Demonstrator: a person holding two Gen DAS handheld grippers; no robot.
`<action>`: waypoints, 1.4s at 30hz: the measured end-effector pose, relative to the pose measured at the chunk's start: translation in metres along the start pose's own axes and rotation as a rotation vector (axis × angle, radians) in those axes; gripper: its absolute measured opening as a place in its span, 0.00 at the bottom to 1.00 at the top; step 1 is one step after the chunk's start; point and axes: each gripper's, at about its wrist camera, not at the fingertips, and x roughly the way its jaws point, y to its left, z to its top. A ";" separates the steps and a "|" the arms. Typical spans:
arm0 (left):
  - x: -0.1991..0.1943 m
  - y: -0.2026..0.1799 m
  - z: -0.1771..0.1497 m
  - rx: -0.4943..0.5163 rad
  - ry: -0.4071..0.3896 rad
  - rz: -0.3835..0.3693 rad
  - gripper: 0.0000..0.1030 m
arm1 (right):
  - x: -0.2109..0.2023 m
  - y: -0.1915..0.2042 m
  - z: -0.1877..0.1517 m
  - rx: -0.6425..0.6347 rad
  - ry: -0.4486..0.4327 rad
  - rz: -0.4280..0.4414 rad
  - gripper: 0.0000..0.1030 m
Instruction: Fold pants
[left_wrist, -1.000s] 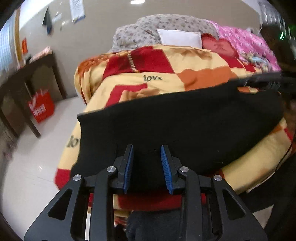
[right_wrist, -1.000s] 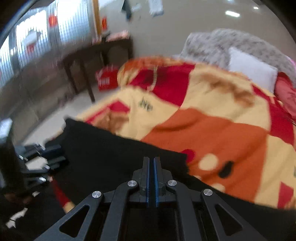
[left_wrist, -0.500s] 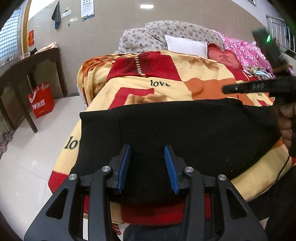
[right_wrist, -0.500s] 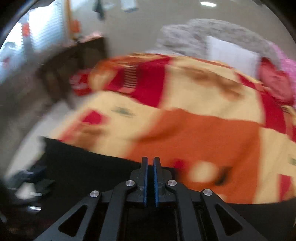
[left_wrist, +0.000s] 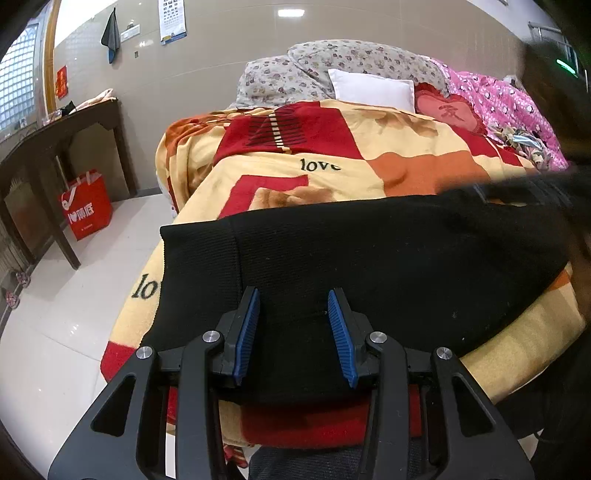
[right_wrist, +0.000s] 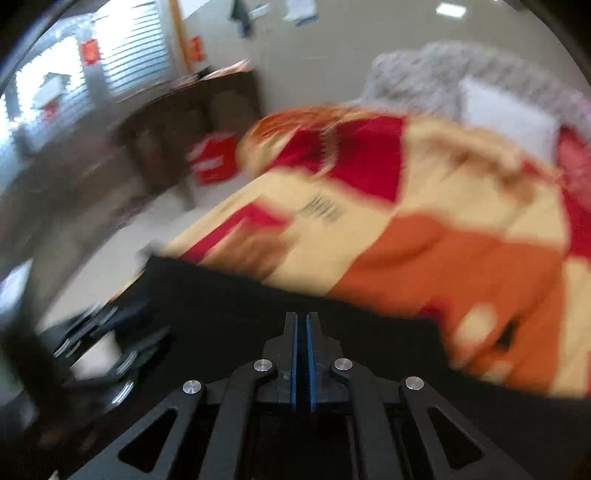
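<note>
Black pants (left_wrist: 369, 258) lie spread across the near end of a bed covered by a red, orange and cream blanket (left_wrist: 332, 147). My left gripper (left_wrist: 292, 295) hovers over the near edge of the pants, open, with its blue pads apart and the cloth beneath them, not pinched. The right wrist view is blurred. In it my right gripper (right_wrist: 303, 317) is shut over the pants (right_wrist: 258, 306), and I see no cloth between its pads. The left gripper (right_wrist: 110, 347) shows as a smear at lower left. In the left wrist view the right gripper (left_wrist: 517, 188) is a dark blur at the pants' far right edge.
A dark wooden table (left_wrist: 55, 140) stands left of the bed with a red bag (left_wrist: 86, 206) under it on the white tiled floor (left_wrist: 74, 314). A white pillow (left_wrist: 369, 88), grey floral bedding and a pink quilt (left_wrist: 498, 99) lie at the head of the bed.
My left gripper's jaws have widened a little. The pants' right edge, raised a second ago, now lies flat. The right gripper has swung sideways and stayed shut.
</note>
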 end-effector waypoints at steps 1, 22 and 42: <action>0.000 -0.001 0.000 0.006 0.000 0.004 0.37 | 0.001 0.002 -0.011 -0.015 0.028 0.002 0.03; -0.002 -0.004 0.004 0.003 0.014 0.028 0.38 | -0.215 -0.255 -0.174 0.657 -0.234 -0.322 0.02; 0.056 -0.007 0.067 -0.156 0.186 -0.014 0.43 | -0.117 -0.254 -0.105 0.379 -0.052 -0.645 0.03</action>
